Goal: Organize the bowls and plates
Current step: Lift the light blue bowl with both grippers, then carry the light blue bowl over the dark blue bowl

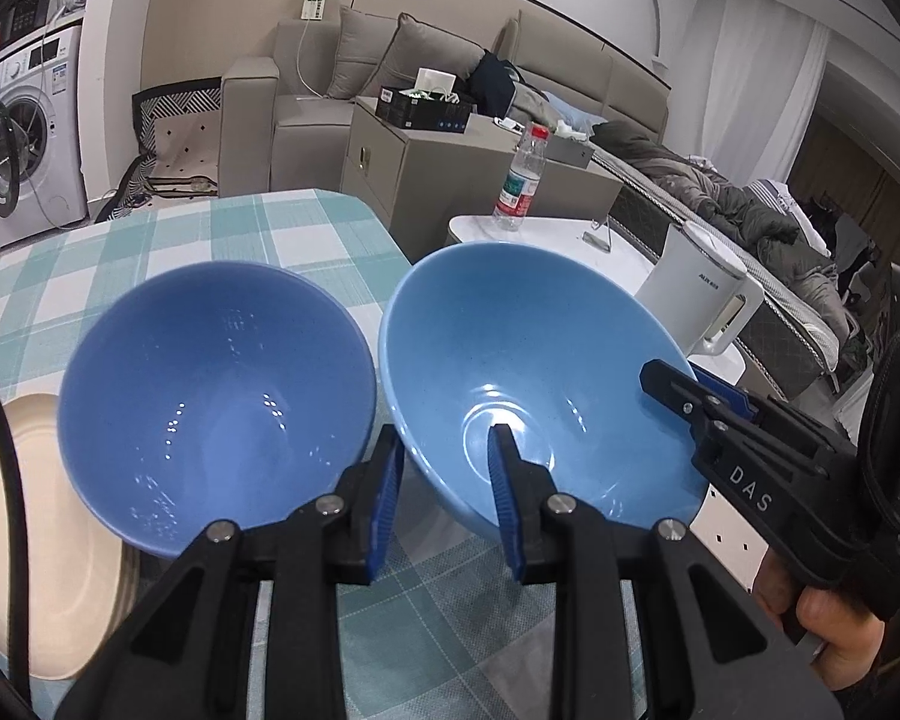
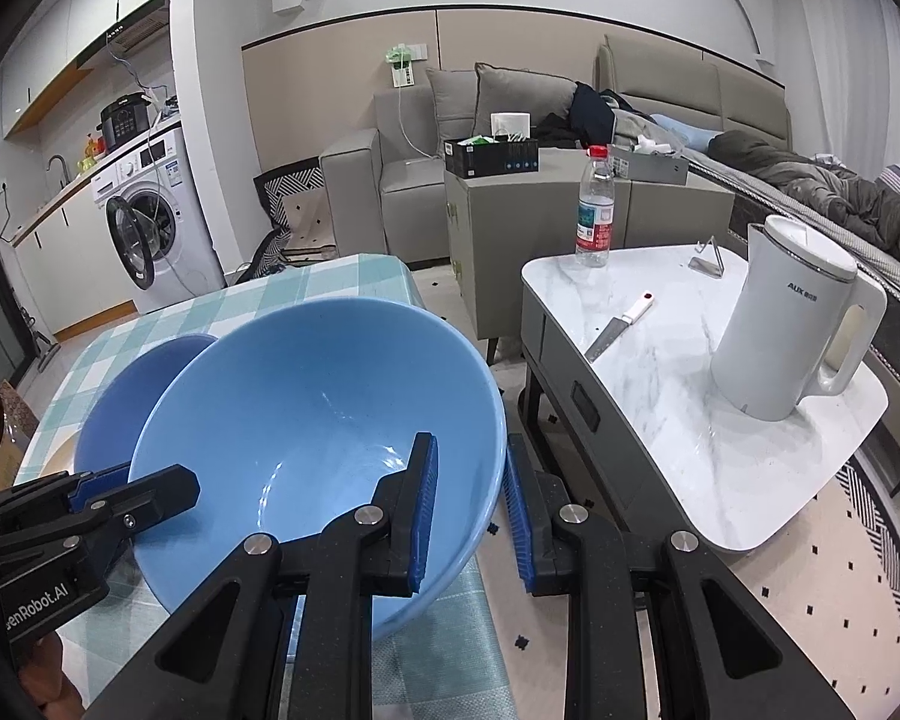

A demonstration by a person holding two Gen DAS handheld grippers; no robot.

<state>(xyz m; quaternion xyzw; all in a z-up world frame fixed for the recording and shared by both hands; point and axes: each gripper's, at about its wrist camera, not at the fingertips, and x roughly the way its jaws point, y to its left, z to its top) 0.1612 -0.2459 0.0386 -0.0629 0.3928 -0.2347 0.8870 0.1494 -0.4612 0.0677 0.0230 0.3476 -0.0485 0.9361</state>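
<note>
A light blue bowl (image 1: 534, 372) is held tilted at the checked table's right edge. My left gripper (image 1: 447, 450) is shut on its near-left rim, one finger inside, one outside. My right gripper (image 2: 471, 480) is shut on the bowl's (image 2: 318, 420) right rim in the same way; it shows in the left wrist view (image 1: 696, 396). A darker blue bowl (image 1: 216, 396) sits to the left, resting on a cream plate (image 1: 48, 540). The dark bowl (image 2: 132, 396) is partly hidden behind the light one in the right wrist view.
The table (image 1: 222, 240) has a teal checked cloth. To the right stands a white marble side table (image 2: 720, 408) with a white kettle (image 2: 792, 324), a knife (image 2: 618, 330) and a water bottle (image 2: 594, 210). A sofa and a washing machine (image 1: 24, 138) stand behind.
</note>
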